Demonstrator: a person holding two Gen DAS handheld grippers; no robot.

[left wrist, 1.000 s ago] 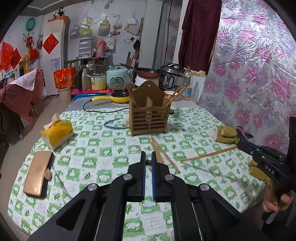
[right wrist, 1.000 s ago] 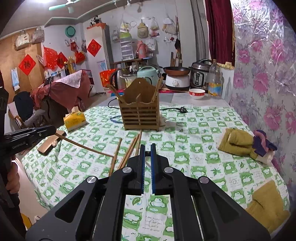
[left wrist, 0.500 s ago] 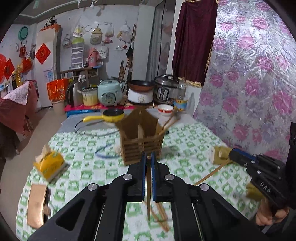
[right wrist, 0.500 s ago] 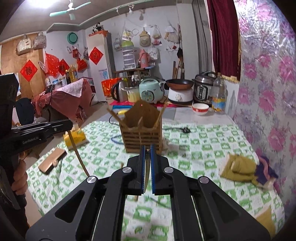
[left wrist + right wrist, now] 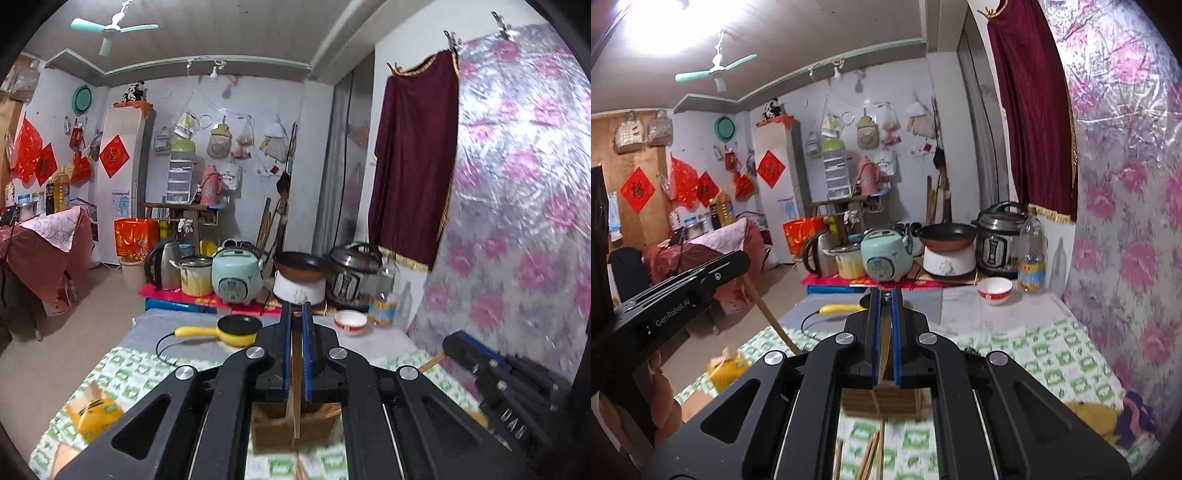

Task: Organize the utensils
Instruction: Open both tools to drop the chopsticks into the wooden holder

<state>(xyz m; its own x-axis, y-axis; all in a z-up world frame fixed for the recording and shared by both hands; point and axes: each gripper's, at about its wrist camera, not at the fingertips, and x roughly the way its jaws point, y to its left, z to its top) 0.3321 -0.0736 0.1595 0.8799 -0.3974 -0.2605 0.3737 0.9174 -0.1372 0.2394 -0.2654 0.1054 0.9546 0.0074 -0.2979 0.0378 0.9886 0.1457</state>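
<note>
Above the table (image 5: 1052, 354), both grippers are raised vs 1.0 s ago, when they sat low over the cloth. L gripper (image 5: 294, 325): fingers nearly together, clamped on a chopstick (image 5: 295, 369) that runs down between the blue pads toward the holder (image 5: 273, 428). Whether its tip is inside the holder or only in front of it: cannot tell. R gripper (image 5: 885, 306): fingers likewise pinched on a 2nd chopstick (image 5: 885, 347), lower end hidden behind the gripper body, just over the holder top.

Changes vs earlier frames: 1.0 s ago both grippers were shut w/ nothing between the pads; sticks lay loose on the cloth. At 0.5 s each held a stick, holder in full view ahead. Now the holder is low in both views, mostly covered by the gripper bodies; ceiling fan (image 5: 110, 29) has come into view. A few loose sticks (image 5: 871, 454) lie on the cloth in front of the holder, R view.

Writing: "GenRobot.AI" on the L gripper's side as seen from R cam; "DAS" on the R gripper's side from L cam. Red diamond wall papers (image 5: 637, 188) carry a Chinese char., not legible enough to confirm. Appliance labels too small to read.
</note>
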